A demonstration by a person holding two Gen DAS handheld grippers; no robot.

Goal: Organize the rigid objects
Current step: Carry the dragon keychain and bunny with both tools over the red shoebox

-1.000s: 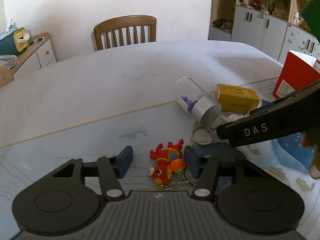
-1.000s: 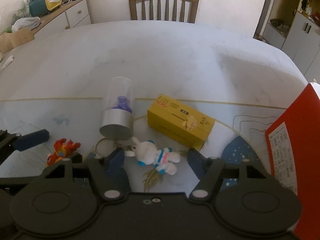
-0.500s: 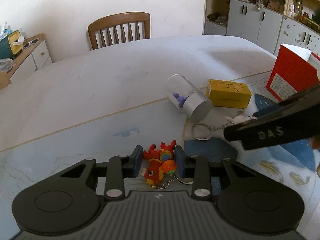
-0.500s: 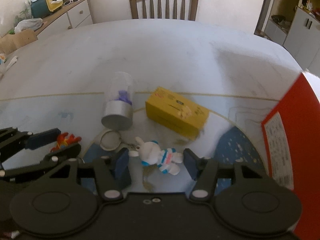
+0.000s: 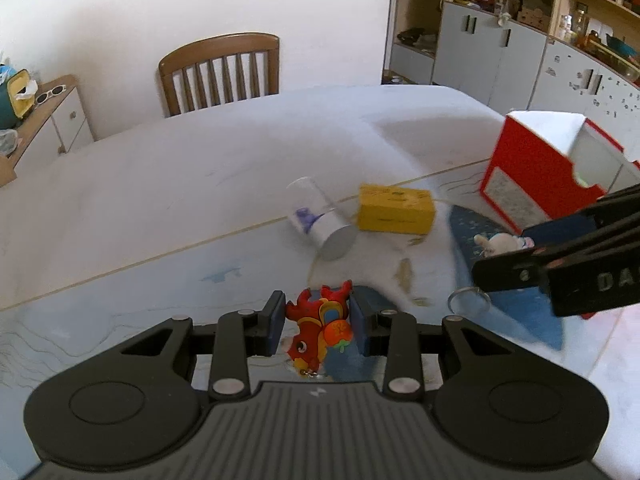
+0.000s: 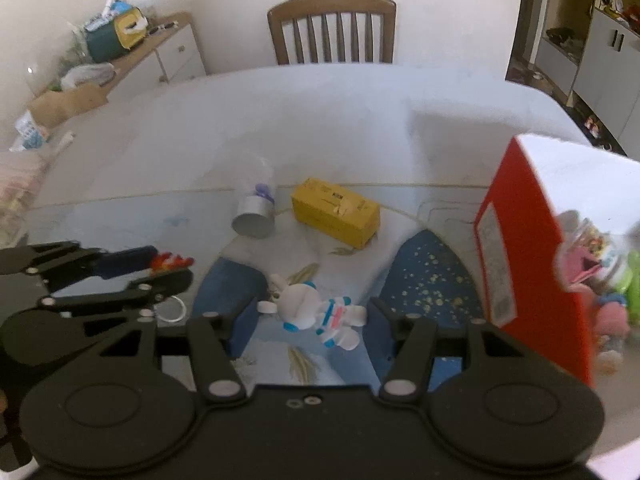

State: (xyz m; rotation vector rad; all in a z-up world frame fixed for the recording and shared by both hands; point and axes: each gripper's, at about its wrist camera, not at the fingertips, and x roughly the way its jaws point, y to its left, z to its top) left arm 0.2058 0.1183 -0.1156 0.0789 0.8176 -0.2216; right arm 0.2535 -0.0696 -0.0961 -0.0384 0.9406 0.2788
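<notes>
My left gripper (image 5: 318, 322) is shut on a red dragon keychain toy (image 5: 316, 334), held above the table. That toy's red tip (image 6: 172, 260) shows between the left fingers in the right wrist view. My right gripper (image 6: 310, 320) is shut on a white rabbit astronaut keychain toy (image 6: 304, 308), lifted off the mat. In the left wrist view the rabbit (image 5: 500, 242) sits between the right fingers and its key ring (image 5: 468, 302) hangs below. An open red box (image 6: 516, 248) stands just right of the right gripper, with several soft toys inside.
A clear tube with a silver cap (image 5: 320, 220) lies on its side beside a yellow carton (image 5: 394, 210) on the white table (image 5: 200, 184). A blue-patterned mat (image 6: 432, 276) covers the near part. A wooden chair (image 6: 332, 28) stands at the far edge, with cabinets behind.
The left jaws closed on the red toy and lifted it. The right jaws narrowed onto the white rabbit, which rose off the mat and moved toward the red box.
</notes>
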